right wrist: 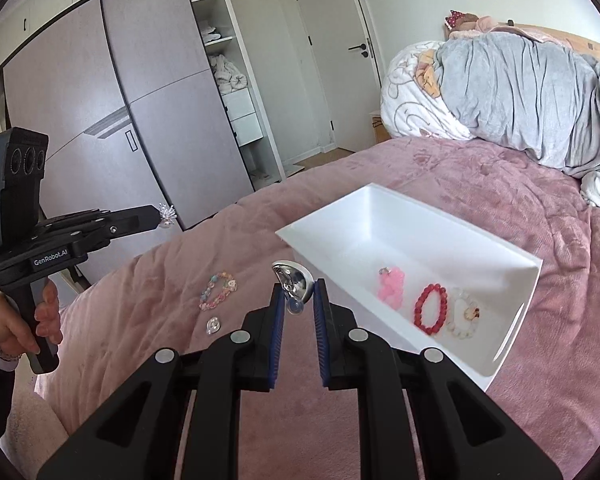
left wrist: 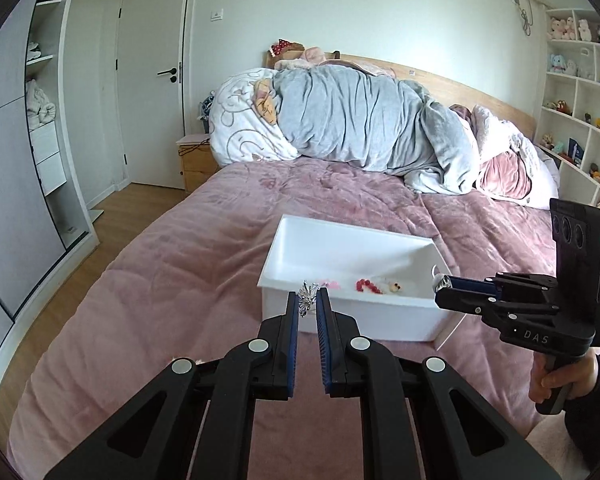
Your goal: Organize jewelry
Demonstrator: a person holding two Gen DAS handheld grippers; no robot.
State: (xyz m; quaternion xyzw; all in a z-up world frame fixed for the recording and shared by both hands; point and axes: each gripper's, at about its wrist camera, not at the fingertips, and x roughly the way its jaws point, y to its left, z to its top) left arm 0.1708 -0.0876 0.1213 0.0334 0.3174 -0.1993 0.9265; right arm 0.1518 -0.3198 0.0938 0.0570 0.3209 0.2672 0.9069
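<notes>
A white bin (left wrist: 392, 312) (right wrist: 508, 344) sits on the pink bedspread. It holds a pink charm (right wrist: 391, 285), a red bead bracelet (right wrist: 431, 309) and a pale bead bracelet (right wrist: 465, 313). My left gripper (left wrist: 309, 300) is shut on a silver sparkly brooch (left wrist: 307, 295), held in the air just before the bin's near-left corner; it also shows in the right wrist view (right wrist: 166, 213). My right gripper (right wrist: 299, 295) is shut on a silver pendant piece (right wrist: 294, 282), near the bin's right rim in the left wrist view (left wrist: 440, 280).
A pastel bead bracelet (right wrist: 218, 291) and a small clear piece (right wrist: 213, 325) lie on the bedspread (right wrist: 440, 168) left of the bin. Piled duvets and pillows (left wrist: 360, 120) fill the head of the bed. A wardrobe (right wrist: 112, 112) stands to the left.
</notes>
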